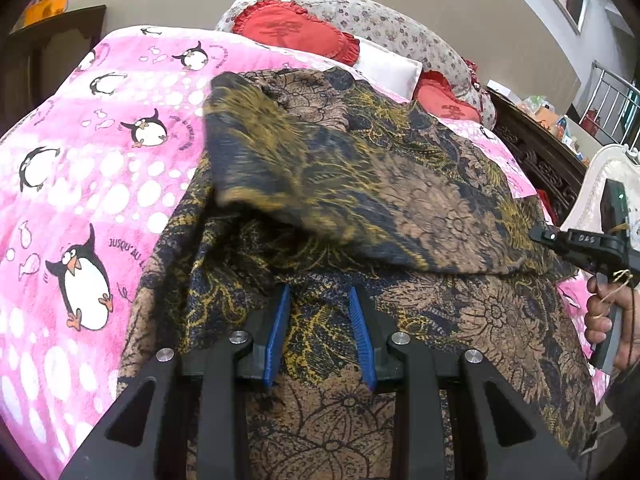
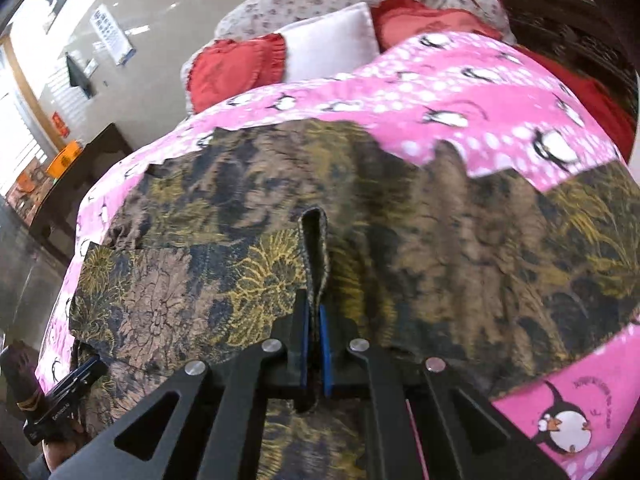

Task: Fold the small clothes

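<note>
The floral garment (image 1: 400,208) in brown, navy and gold lies spread on the pink penguin blanket (image 1: 80,200), in front of the red heart cushions (image 1: 296,32). The left gripper (image 1: 320,300) stands with its blue pads apart just over the garment, holding nothing. The right gripper (image 2: 314,312) is closed on a folded edge of the garment, and part of the cloth is lifted and blurred.

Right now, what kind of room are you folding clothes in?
Probably a bedroom: a pink fleece penguin blanket covers a bed, red frilly heart-shaped cushions and a white pillow sit at its head, under the brown floral garment.
</note>
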The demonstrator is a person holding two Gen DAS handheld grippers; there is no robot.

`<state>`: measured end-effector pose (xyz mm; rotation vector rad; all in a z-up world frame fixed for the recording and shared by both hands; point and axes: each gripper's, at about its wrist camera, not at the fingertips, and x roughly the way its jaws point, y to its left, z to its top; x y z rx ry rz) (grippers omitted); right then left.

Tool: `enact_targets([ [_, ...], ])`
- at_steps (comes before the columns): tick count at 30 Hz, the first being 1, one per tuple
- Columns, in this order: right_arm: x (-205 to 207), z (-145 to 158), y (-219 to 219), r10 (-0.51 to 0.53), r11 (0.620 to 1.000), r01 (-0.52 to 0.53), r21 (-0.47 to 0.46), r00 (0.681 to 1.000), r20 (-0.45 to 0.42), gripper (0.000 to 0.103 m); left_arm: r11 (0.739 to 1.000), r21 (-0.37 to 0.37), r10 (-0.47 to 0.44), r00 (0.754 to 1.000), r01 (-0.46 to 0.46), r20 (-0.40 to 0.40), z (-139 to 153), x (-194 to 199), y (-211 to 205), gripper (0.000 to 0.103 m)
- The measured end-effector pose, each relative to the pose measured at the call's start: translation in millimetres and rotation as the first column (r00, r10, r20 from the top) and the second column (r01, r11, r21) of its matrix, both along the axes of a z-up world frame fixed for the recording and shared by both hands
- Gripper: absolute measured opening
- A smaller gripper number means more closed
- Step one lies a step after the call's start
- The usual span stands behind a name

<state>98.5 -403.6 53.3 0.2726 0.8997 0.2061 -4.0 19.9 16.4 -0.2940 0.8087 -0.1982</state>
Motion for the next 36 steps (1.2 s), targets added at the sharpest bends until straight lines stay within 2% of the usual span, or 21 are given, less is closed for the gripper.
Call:
enact_targets([
  [4, 2.9, -11.5, -1.6, -0.033, 0.998, 0.032, -0.049, 0.999, -0.021, 0.005, 0.999, 0.014, 0.037, 0.999, -0.037, 0.003, 12.9, -9.0, 4.7, 0.011],
  [8, -1.9, -16.0, -5.5, -0.020, 0.996, 0.019, -0.085, 1.000, -0.015, 0.006, 0.992, 0.057, 0.107, 0.987, -0.114, 0.121, 44.4, -22.2, 11.9, 0.011],
  [10, -1.2, -15.4, -3.5, -0.014, 0.995, 0.013, -0.101, 1.000, -0.011, 0.014, 0.990, 0.063, 0.114, 0.979, -0.126, 0.172, 64.4, -16.0, 12.4, 0.012],
  [12, -6.1, -8.8, -3.6, -0.020, 0.990, 0.021, -0.136, 1.000, 0.009, 0.020, 0.994, 0.064, 0.077, 0.980, -0.090, 0.182, 77.1, 5.8, 8.3, 0.012],
  [14, -15.3, 6.4, -3.1, -0.032, 0.987, 0.044, -0.154, 0.997, 0.075, 0.020, 0.995, 0.077, 0.047, 0.986, -0.060, 0.158, 75.1, 28.3, 4.5, 0.012],
  [17, -30.3, 25.2, 4.1, -0.020, 0.990, 0.042, -0.135, 0.987, 0.162, 0.021, 0.987, 0.131, 0.087, 0.994, -0.095, 0.060, 48.6, 60.6, 4.2, 0.012],
  [19, -30.3, 19.7, 16.1, 0.047, 0.993, -0.032, -0.115, 0.990, 0.135, 0.021, 0.983, 0.144, 0.119, 0.993, -0.115, -0.019, 20.8, 72.2, 9.1, 0.011],
  [20, -27.1, 10.2, 23.2, 0.100, 0.990, -0.090, -0.104, 0.990, 0.095, 0.021, 0.984, 0.135, 0.118, 0.993, -0.114, -0.019, 11.3, 72.3, 11.9, 0.010],
  [21, -24.1, 2.1, 27.4, 0.124, 0.986, -0.116, -0.118, 0.990, 0.065, 0.021, 0.986, 0.124, 0.118, 0.993, -0.116, -0.010, 12.4, 70.1, 13.7, 0.010],
  [23, -15.0, -21.8, 30.0, 0.124, 0.970, -0.127, -0.206, 0.992, -0.028, 0.019, 0.984, 0.130, 0.122, 0.992, -0.119, -0.016, 19.6, 72.2, 12.9, 0.010],
  [27, -7.3, -9.4, 17.5, 0.064, 0.993, -0.066, -0.101, 0.998, -0.026, 0.018, 0.982, 0.113, 0.146, 0.988, -0.150, 0.040, 48.7, 89.7, 13.2, 0.010],
  [29, -1.4, 6.9, 15.6, 0.024, 0.995, -0.019, -0.094, 0.999, 0.048, 0.023, 0.979, 0.125, 0.156, 0.987, -0.160, 0.044, 53.9, 110.4, 9.7, 0.010],
  [31, 11.2, 13.9, 17.5, -0.001, 0.995, 0.009, -0.098, 0.997, 0.082, 0.041, 0.977, 0.155, 0.143, 0.989, -0.145, 0.026, 48.0, 133.0, 5.7, 0.011],
  [32, 18.7, 10.1, 20.7, -0.007, 0.992, 0.016, -0.126, 0.997, 0.071, 0.044, 0.973, 0.184, 0.142, 0.990, -0.138, -0.005, 38.0, 144.1, 5.7, 0.011],
  [33, 28.2, 2.1, 25.4, -0.015, 0.986, 0.021, -0.166, 0.999, 0.034, 0.046, 0.967, 0.215, 0.152, 0.986, -0.133, -0.074, 19.9, 156.8, 5.8, 0.011],
  [34, 33.6, -8.7, 28.0, -0.024, 0.978, 0.022, -0.205, 1.000, -0.010, 0.049, 0.968, 0.219, 0.150, 0.983, -0.124, -0.106, 10.5, 161.3, 6.2, 0.011],
  [35, 37.8, -22.2, 28.1, -0.038, 0.968, 0.023, -0.249, 0.998, -0.056, 0.054, 0.968, 0.222, 0.141, 0.987, -0.122, -0.076, 8.8, 159.1, 5.4, 0.011],
  [36, 35.7, -23.5, 25.9, -0.045, 0.971, 0.034, -0.236, 0.998, -0.040, 0.055, 0.964, 0.239, 0.134, 0.989, -0.115, -0.067, 10.6, 156.7, 2.8, 0.011],
])
